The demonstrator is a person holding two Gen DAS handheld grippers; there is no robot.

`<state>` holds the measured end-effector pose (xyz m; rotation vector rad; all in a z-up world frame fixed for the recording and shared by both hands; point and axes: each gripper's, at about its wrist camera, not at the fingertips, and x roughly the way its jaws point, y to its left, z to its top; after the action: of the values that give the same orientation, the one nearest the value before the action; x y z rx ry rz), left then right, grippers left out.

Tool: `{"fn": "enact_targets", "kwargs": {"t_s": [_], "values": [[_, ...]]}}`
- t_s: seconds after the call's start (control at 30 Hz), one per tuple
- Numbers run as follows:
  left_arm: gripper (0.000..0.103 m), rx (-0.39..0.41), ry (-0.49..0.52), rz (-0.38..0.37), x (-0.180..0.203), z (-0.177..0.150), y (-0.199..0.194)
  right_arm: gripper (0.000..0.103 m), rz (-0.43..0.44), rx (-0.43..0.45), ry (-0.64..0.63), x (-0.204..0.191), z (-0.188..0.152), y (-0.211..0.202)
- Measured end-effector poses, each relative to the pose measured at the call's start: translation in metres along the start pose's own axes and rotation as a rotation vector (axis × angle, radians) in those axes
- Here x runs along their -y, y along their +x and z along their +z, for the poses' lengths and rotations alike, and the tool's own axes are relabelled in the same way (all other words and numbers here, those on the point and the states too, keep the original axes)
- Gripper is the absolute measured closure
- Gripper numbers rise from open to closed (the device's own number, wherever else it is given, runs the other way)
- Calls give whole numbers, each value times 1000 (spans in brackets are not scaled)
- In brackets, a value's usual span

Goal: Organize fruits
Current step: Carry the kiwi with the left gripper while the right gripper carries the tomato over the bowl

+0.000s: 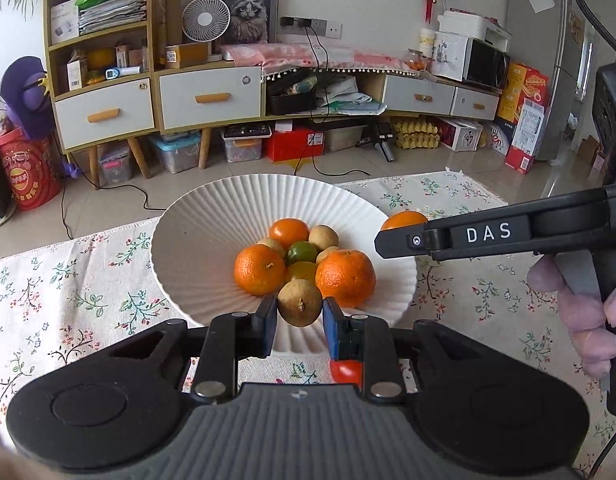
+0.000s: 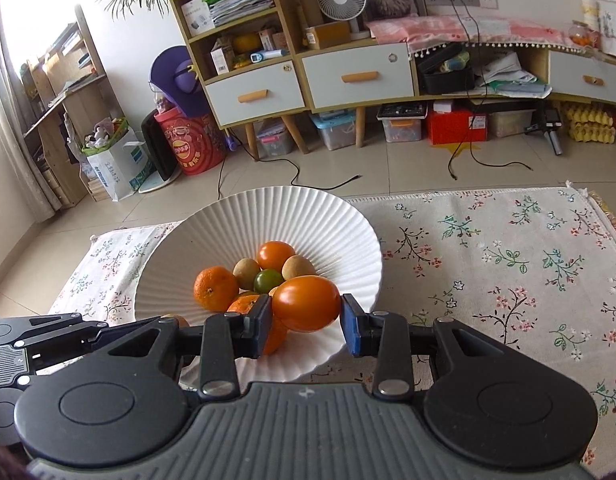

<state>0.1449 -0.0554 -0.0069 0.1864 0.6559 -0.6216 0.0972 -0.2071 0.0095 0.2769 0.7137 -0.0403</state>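
A white ribbed bowl (image 1: 212,216) (image 2: 308,216) stands on the flowered cloth. It holds two mandarins (image 1: 260,270), an orange tomato (image 1: 288,233), a green lime (image 1: 302,252) and several small brown longans. My left gripper (image 1: 300,309) is shut on a brown longan (image 1: 300,304) over the bowl's near rim. My right gripper (image 2: 306,311) is shut on an oval orange tomato (image 2: 306,303) above the bowl's near right part. In the left wrist view the right gripper (image 1: 395,240) reaches in from the right, its tomato (image 1: 403,219) partly hidden behind it.
A red tomato (image 1: 345,372) lies on the flowered cloth (image 2: 507,264) just below my left fingers, in front of the bowl. A gloved hand (image 1: 579,320) holds the right gripper's handle. Tiled floor, cables and a cabinet lie beyond the cloth's far edge.
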Motion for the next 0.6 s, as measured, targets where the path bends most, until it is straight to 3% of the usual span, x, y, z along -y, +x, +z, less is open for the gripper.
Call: {"fn": "enact_targets", "kwargs": {"t_s": [0.6], "values": [[84,-11,-13,10,-5,-2,5,68,-16,-24,-6,2,1,8]]}}
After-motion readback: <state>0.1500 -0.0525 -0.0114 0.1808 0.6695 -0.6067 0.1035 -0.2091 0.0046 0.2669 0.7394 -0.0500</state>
